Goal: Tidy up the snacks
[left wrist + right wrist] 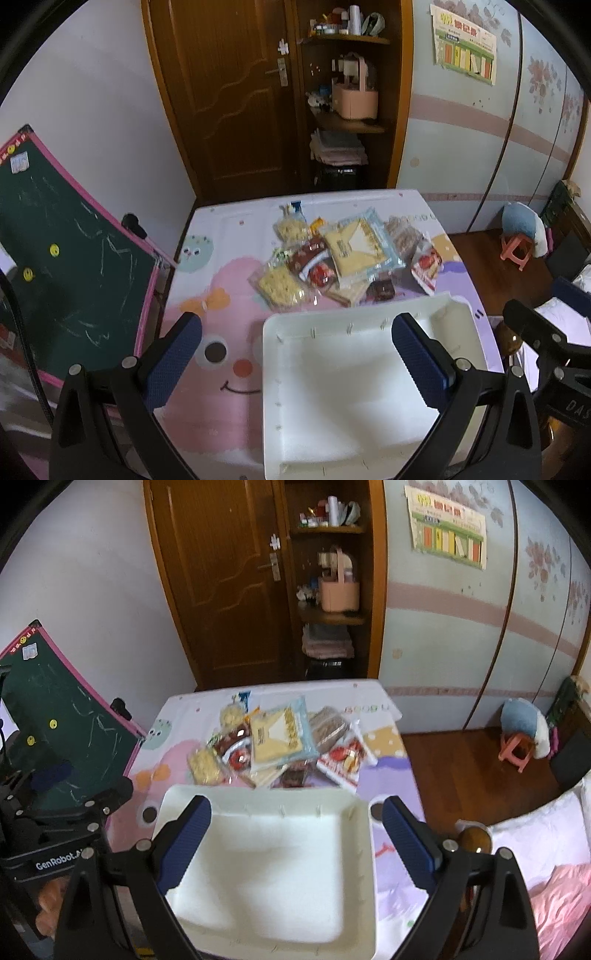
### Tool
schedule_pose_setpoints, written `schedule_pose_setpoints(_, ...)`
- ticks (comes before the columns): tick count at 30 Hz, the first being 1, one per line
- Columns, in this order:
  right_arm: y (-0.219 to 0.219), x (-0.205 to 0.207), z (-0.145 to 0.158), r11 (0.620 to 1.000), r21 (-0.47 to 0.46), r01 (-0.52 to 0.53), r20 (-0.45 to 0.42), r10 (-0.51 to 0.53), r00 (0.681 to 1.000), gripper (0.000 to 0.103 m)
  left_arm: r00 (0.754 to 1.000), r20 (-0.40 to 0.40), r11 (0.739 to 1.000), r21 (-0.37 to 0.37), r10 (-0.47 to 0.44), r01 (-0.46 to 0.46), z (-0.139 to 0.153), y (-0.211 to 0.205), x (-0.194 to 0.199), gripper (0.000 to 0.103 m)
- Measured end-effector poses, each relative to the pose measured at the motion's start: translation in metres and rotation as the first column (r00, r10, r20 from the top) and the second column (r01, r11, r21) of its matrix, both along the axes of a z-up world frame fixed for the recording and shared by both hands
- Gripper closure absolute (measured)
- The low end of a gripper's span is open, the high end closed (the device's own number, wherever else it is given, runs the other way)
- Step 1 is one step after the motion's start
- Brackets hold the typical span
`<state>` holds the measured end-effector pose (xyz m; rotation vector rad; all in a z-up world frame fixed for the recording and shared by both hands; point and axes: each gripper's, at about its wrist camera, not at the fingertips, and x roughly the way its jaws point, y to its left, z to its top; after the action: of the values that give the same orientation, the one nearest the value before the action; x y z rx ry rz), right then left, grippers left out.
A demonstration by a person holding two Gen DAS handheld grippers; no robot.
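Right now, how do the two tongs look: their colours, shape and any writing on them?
Both tongs, left and right, have glossy black plastic arms forming a V, joined by round silver bolts. Each finger carries a long, dark blue, finely textured pad. The left body, seen from the right wrist camera, bears white "GenRobot.AI" lettering. The right body shows pale letters "DAS", cut off at the edge.

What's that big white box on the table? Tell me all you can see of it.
The white box is a shallow, open-topped, roughly rectangular bin with rounded corners and low walls. It looks like smooth, matte white plastic or foam, I cannot tell which, with small marks along the rim. It seems empty. It sits flat on the cartoon-print tablecloth at the near edge of the table, just in front of the snack pile. Both grippers hang open above it, not touching it.
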<state>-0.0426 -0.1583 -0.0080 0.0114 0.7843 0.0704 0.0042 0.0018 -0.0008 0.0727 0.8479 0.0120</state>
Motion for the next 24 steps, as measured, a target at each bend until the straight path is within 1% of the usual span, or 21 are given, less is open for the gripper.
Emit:
schedule_pose_setpoints(3,-0.001,0.010,0.015,1.000,-0.016,-0.006,0.026,0.006,1.000,0.009,1.000,0.017,1.000,0.012,-0.002,0.002,0.010,0.002,-0.001,0.001)
schedule_pose_setpoints(8,-0.004,0.023,0.039,0.999,-0.033,-0.017,0.072,0.020,0.997,0.009,0.998,0.056,0.999,0.043,-0.004,0.002,0.036,0.002,0.007,0.001)
schedule_pose_setpoints(11,-0.004,0.030,0.052,0.998,-0.056,-0.029,0.104,0.035,0.994,0.009,0.997,0.077,0.998,0.056,-0.007,0.003,0.055,0.000,0.027,0.001)
schedule_pose_setpoints(13,-0.004,0.038,0.061,0.997,-0.073,-0.028,0.120,0.037,0.992,0.009,0.998,0.068,0.999,0.039,-0.013,0.010,0.064,-0.001,0.045,0.001)
schedule_pose_setpoints(15,-0.006,0.044,0.066,0.997,-0.069,-0.032,0.130,0.041,0.991,0.009,0.998,0.059,1.000,0.020,-0.012,0.011,0.070,0.002,0.057,0.001)
schedule_pose_setpoints(18,-0.009,0.059,0.070,0.997,-0.070,-0.027,0.137,0.036,0.990,0.009,0.998,0.058,1.000,0.022,0.000,-0.002,0.070,0.006,0.078,0.001)
schedule_pose_setpoints(21,-0.013,0.082,0.065,0.998,-0.066,-0.024,0.117,0.031,0.993,0.009,0.998,0.064,0.999,0.031,0.007,-0.009,0.060,0.008,0.099,0.001)
schedule_pose_setpoints(22,-0.017,0.094,0.059,0.998,-0.064,-0.017,0.098,0.024,0.995,0.009,0.999,0.049,1.000,0.025,0.003,-0.004,0.054,0.010,0.110,0.001)
schedule_pose_setpoints(24,-0.024,0.112,0.047,0.998,-0.059,-0.010,0.064,0.014,0.998,0.009,1.000,-0.002,0.999,-0.030,-0.011,0.011,0.041,0.017,0.133,0.001)
